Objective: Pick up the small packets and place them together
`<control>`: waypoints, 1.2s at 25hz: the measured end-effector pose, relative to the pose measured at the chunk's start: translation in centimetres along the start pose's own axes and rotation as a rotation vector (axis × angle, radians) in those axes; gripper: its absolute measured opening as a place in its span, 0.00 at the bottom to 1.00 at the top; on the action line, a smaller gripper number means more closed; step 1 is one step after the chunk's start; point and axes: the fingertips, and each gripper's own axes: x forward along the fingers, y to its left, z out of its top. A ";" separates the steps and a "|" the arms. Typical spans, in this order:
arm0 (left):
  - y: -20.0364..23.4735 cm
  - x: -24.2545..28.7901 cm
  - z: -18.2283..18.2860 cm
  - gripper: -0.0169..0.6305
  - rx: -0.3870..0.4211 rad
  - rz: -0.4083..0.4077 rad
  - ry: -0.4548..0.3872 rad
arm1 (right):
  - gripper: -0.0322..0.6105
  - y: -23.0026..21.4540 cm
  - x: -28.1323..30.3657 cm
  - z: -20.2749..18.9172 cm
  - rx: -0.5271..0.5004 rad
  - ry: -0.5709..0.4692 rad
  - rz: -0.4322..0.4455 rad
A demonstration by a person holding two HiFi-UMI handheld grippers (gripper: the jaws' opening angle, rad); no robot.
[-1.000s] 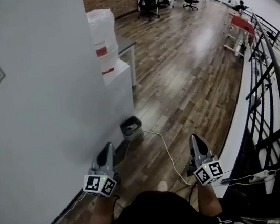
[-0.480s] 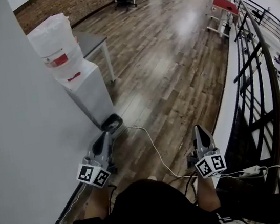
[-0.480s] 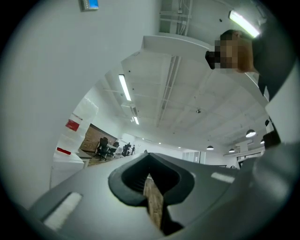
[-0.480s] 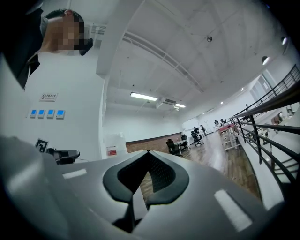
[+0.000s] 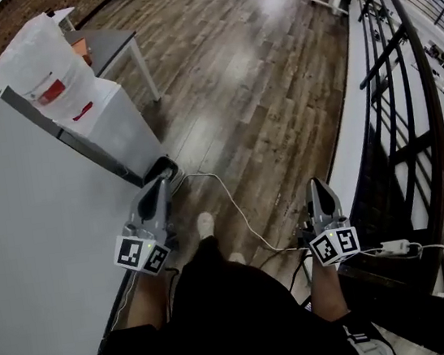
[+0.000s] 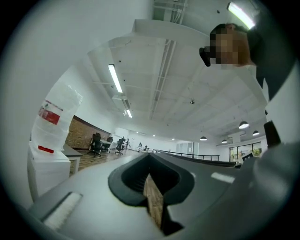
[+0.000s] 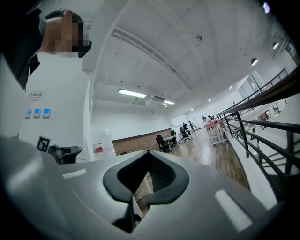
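Packets out of view; left claw (image 5: pixel 160 184) and right claw (image 5: pixel 315 186) closed, empty.

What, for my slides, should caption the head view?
Person on wooden floor, left gripper and right gripper shut, empty; no packets visible.

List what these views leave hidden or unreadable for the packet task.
Small packets: in no view.
Grey table: head view, partly behind the white wrapped stack.
Stack's red labels: head view, print too small.
Floor under the person: head view, hidden by the person's dark top.
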 end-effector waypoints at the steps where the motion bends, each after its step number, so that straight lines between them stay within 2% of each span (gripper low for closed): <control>1: 0.1 0.9 -0.3 0.03 0.002 -0.013 0.006 | 0.05 -0.2 0.4 0.0 -0.004 0.002 -0.004; 5: 1.7 5.0 -1.4 0.03 -0.022 -0.050 0.025 | 0.05 -1.0 2.8 0.9 -0.032 -0.012 -0.036; 9: 4.1 9.9 -1.7 0.03 -0.058 -0.100 0.028 | 0.05 -1.6 6.7 2.7 -0.012 -0.057 -0.078; 11: 5.2 12.4 -1.0 0.03 -0.055 -0.144 0.011 | 0.05 -1.0 9.7 3.6 -0.029 -0.060 -0.050; 14: 6.7 16.2 0.1 0.02 -0.081 -0.214 -0.015 | 0.05 0.5 14.7 4.2 -0.075 -0.043 0.038; 16: 7.9 17.7 0.2 0.02 -0.089 -0.234 -0.013 | 0.05 0.8 17.2 3.9 -0.090 -0.029 0.054; 23: 12.6 21.9 -0.8 0.03 -0.100 -0.208 0.003 | 0.05 0.2 23.6 2.8 -0.058 0.006 0.060; 30: 15.7 26.8 -2.4 0.03 -0.083 -0.119 -0.001 | 0.05 -4.2 29.6 1.7 -0.046 0.049 0.092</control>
